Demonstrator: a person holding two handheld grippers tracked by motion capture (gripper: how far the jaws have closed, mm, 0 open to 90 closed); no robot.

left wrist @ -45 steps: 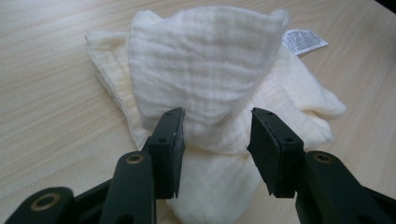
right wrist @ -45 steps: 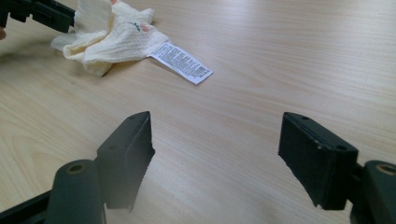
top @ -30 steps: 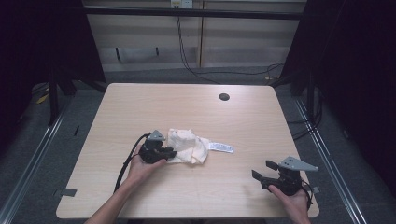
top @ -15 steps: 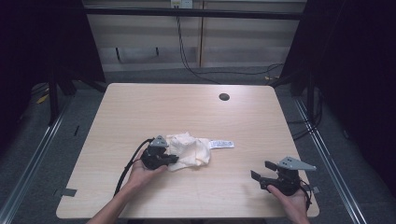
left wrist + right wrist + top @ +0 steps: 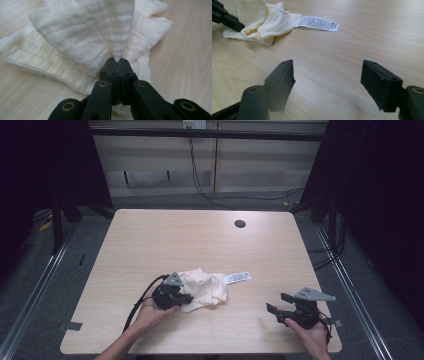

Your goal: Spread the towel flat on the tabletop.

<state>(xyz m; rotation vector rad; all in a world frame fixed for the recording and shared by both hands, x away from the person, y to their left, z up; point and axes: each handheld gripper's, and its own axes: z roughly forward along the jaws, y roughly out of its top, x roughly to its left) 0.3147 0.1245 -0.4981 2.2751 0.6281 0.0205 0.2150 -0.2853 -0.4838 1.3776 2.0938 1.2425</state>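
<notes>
Two grippers work the bench (image 5: 150,240): left gripper (image 5: 118,66) fingers are clamped on a fold of the cream muslin cloth (image 5: 205,287) at front-left, so lift slowly, while right gripper (image 5: 280,308) fingers stand released.

High view looks down the table (image 5: 150,235); both claw views sit low, sharing the cream cloth (image 5: 82,37).
</notes>
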